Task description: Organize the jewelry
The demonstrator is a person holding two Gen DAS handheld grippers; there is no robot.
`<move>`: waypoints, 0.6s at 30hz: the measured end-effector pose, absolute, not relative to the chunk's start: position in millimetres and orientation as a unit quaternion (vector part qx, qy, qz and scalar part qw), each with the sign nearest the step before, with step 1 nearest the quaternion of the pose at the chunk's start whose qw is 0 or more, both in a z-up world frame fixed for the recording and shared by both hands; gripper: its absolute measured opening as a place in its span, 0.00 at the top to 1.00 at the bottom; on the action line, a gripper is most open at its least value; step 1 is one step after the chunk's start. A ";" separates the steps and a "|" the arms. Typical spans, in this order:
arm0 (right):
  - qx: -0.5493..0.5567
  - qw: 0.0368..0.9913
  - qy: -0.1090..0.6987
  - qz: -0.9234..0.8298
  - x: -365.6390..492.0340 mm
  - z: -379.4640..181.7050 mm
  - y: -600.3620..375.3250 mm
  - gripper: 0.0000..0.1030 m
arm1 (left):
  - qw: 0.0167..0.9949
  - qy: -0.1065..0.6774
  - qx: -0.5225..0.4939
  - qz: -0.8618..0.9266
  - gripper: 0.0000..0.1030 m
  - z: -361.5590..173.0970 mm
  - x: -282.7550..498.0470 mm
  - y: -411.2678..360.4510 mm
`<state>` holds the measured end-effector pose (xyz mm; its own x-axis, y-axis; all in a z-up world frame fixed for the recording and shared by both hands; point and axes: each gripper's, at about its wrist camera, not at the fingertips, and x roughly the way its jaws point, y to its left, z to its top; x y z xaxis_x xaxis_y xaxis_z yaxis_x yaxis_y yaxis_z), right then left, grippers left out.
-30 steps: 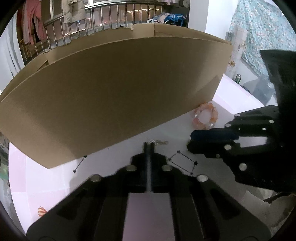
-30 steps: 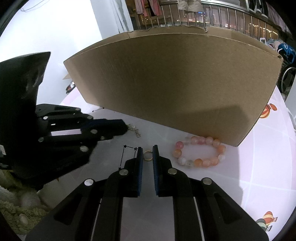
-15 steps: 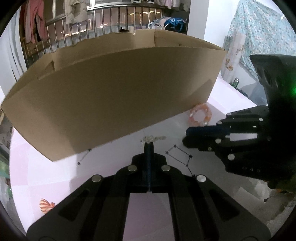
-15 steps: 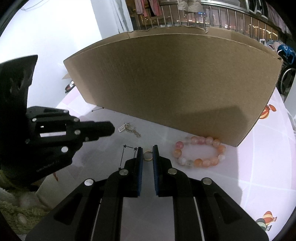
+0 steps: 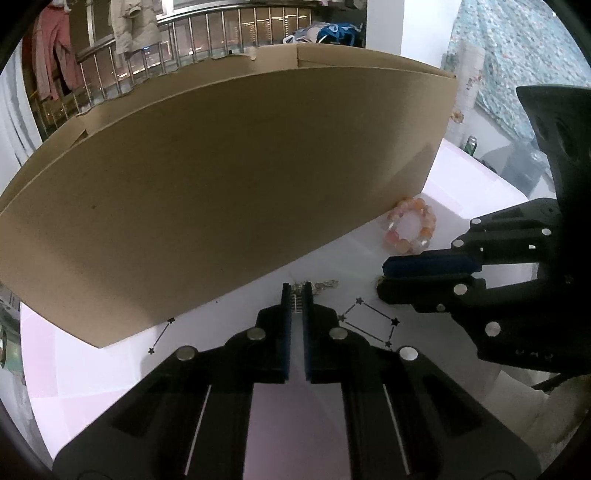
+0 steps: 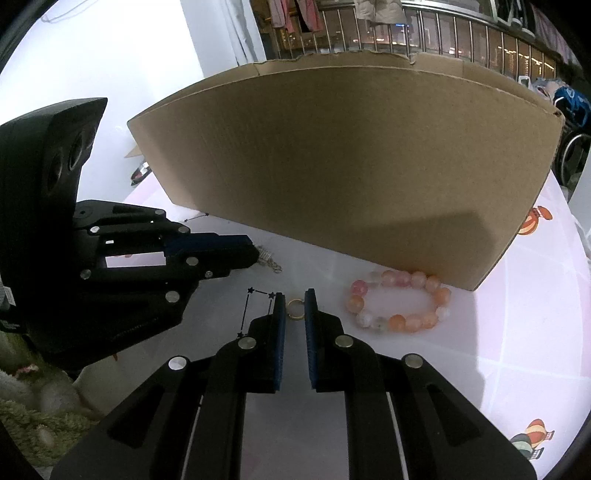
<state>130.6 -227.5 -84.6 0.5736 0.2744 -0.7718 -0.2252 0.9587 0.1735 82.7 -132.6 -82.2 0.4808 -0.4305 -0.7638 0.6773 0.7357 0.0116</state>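
Both tongs point down at the white bench (image 6: 424, 369) in front of a big cardboard box (image 6: 351, 166). Left tongs (image 5: 296, 291) have just been opening a little; a narrow gap shows between the pads, and a small silver charm (image 5: 295, 301) on a fine chain (image 5: 327, 284) sits in that gap at the tips. Whether the pads press on it I cannot tell. Seen from the right wrist, the chain (image 6: 271, 264) lies on the bench just in front of the box's lower edge, beside the left tongs (image 6: 251, 254). Right tongs (image 6: 295, 301) stand slightly parted with a small gold ring (image 6: 295, 308) between the tips, the ring lying flat on the bench; contact between pads and ring is not clear. A bracelet of pink and orange beads (image 6: 399, 301) lies in a loop near the box's right front corner, close to its bottom edge. Black star-and-line drawings (image 5: 369, 323) are printed on the bench in front of the box, between the two tongs. Behind the box runs a metal railing (image 6: 461, 33) with clothes hanging on it.
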 end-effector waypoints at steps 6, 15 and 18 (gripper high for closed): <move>0.027 0.887 0.439 0.141 129.9 -85.1 -229.0 0.89 | 0.846 0.394 0.144 -0.327 0.96 -81.4 81.5 -125.0; 0.021 0.888 0.439 0.138 126.8 -83.2 -230.7 0.90 | 0.859 0.387 0.120 -0.313 1.00 -67.7 77.2 -106.3; 0.019 0.887 0.440 0.138 124.8 -82.0 -230.5 0.91 | 0.864 0.381 0.113 -0.309 1.00 -62.1 73.9 -100.4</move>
<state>124.8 -230.5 -82.0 0.5742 0.2615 -0.7758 -0.2278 0.9612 0.1554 73.9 -100.4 -62.1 0.5185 -0.4471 -0.7289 0.6200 0.7836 -0.0395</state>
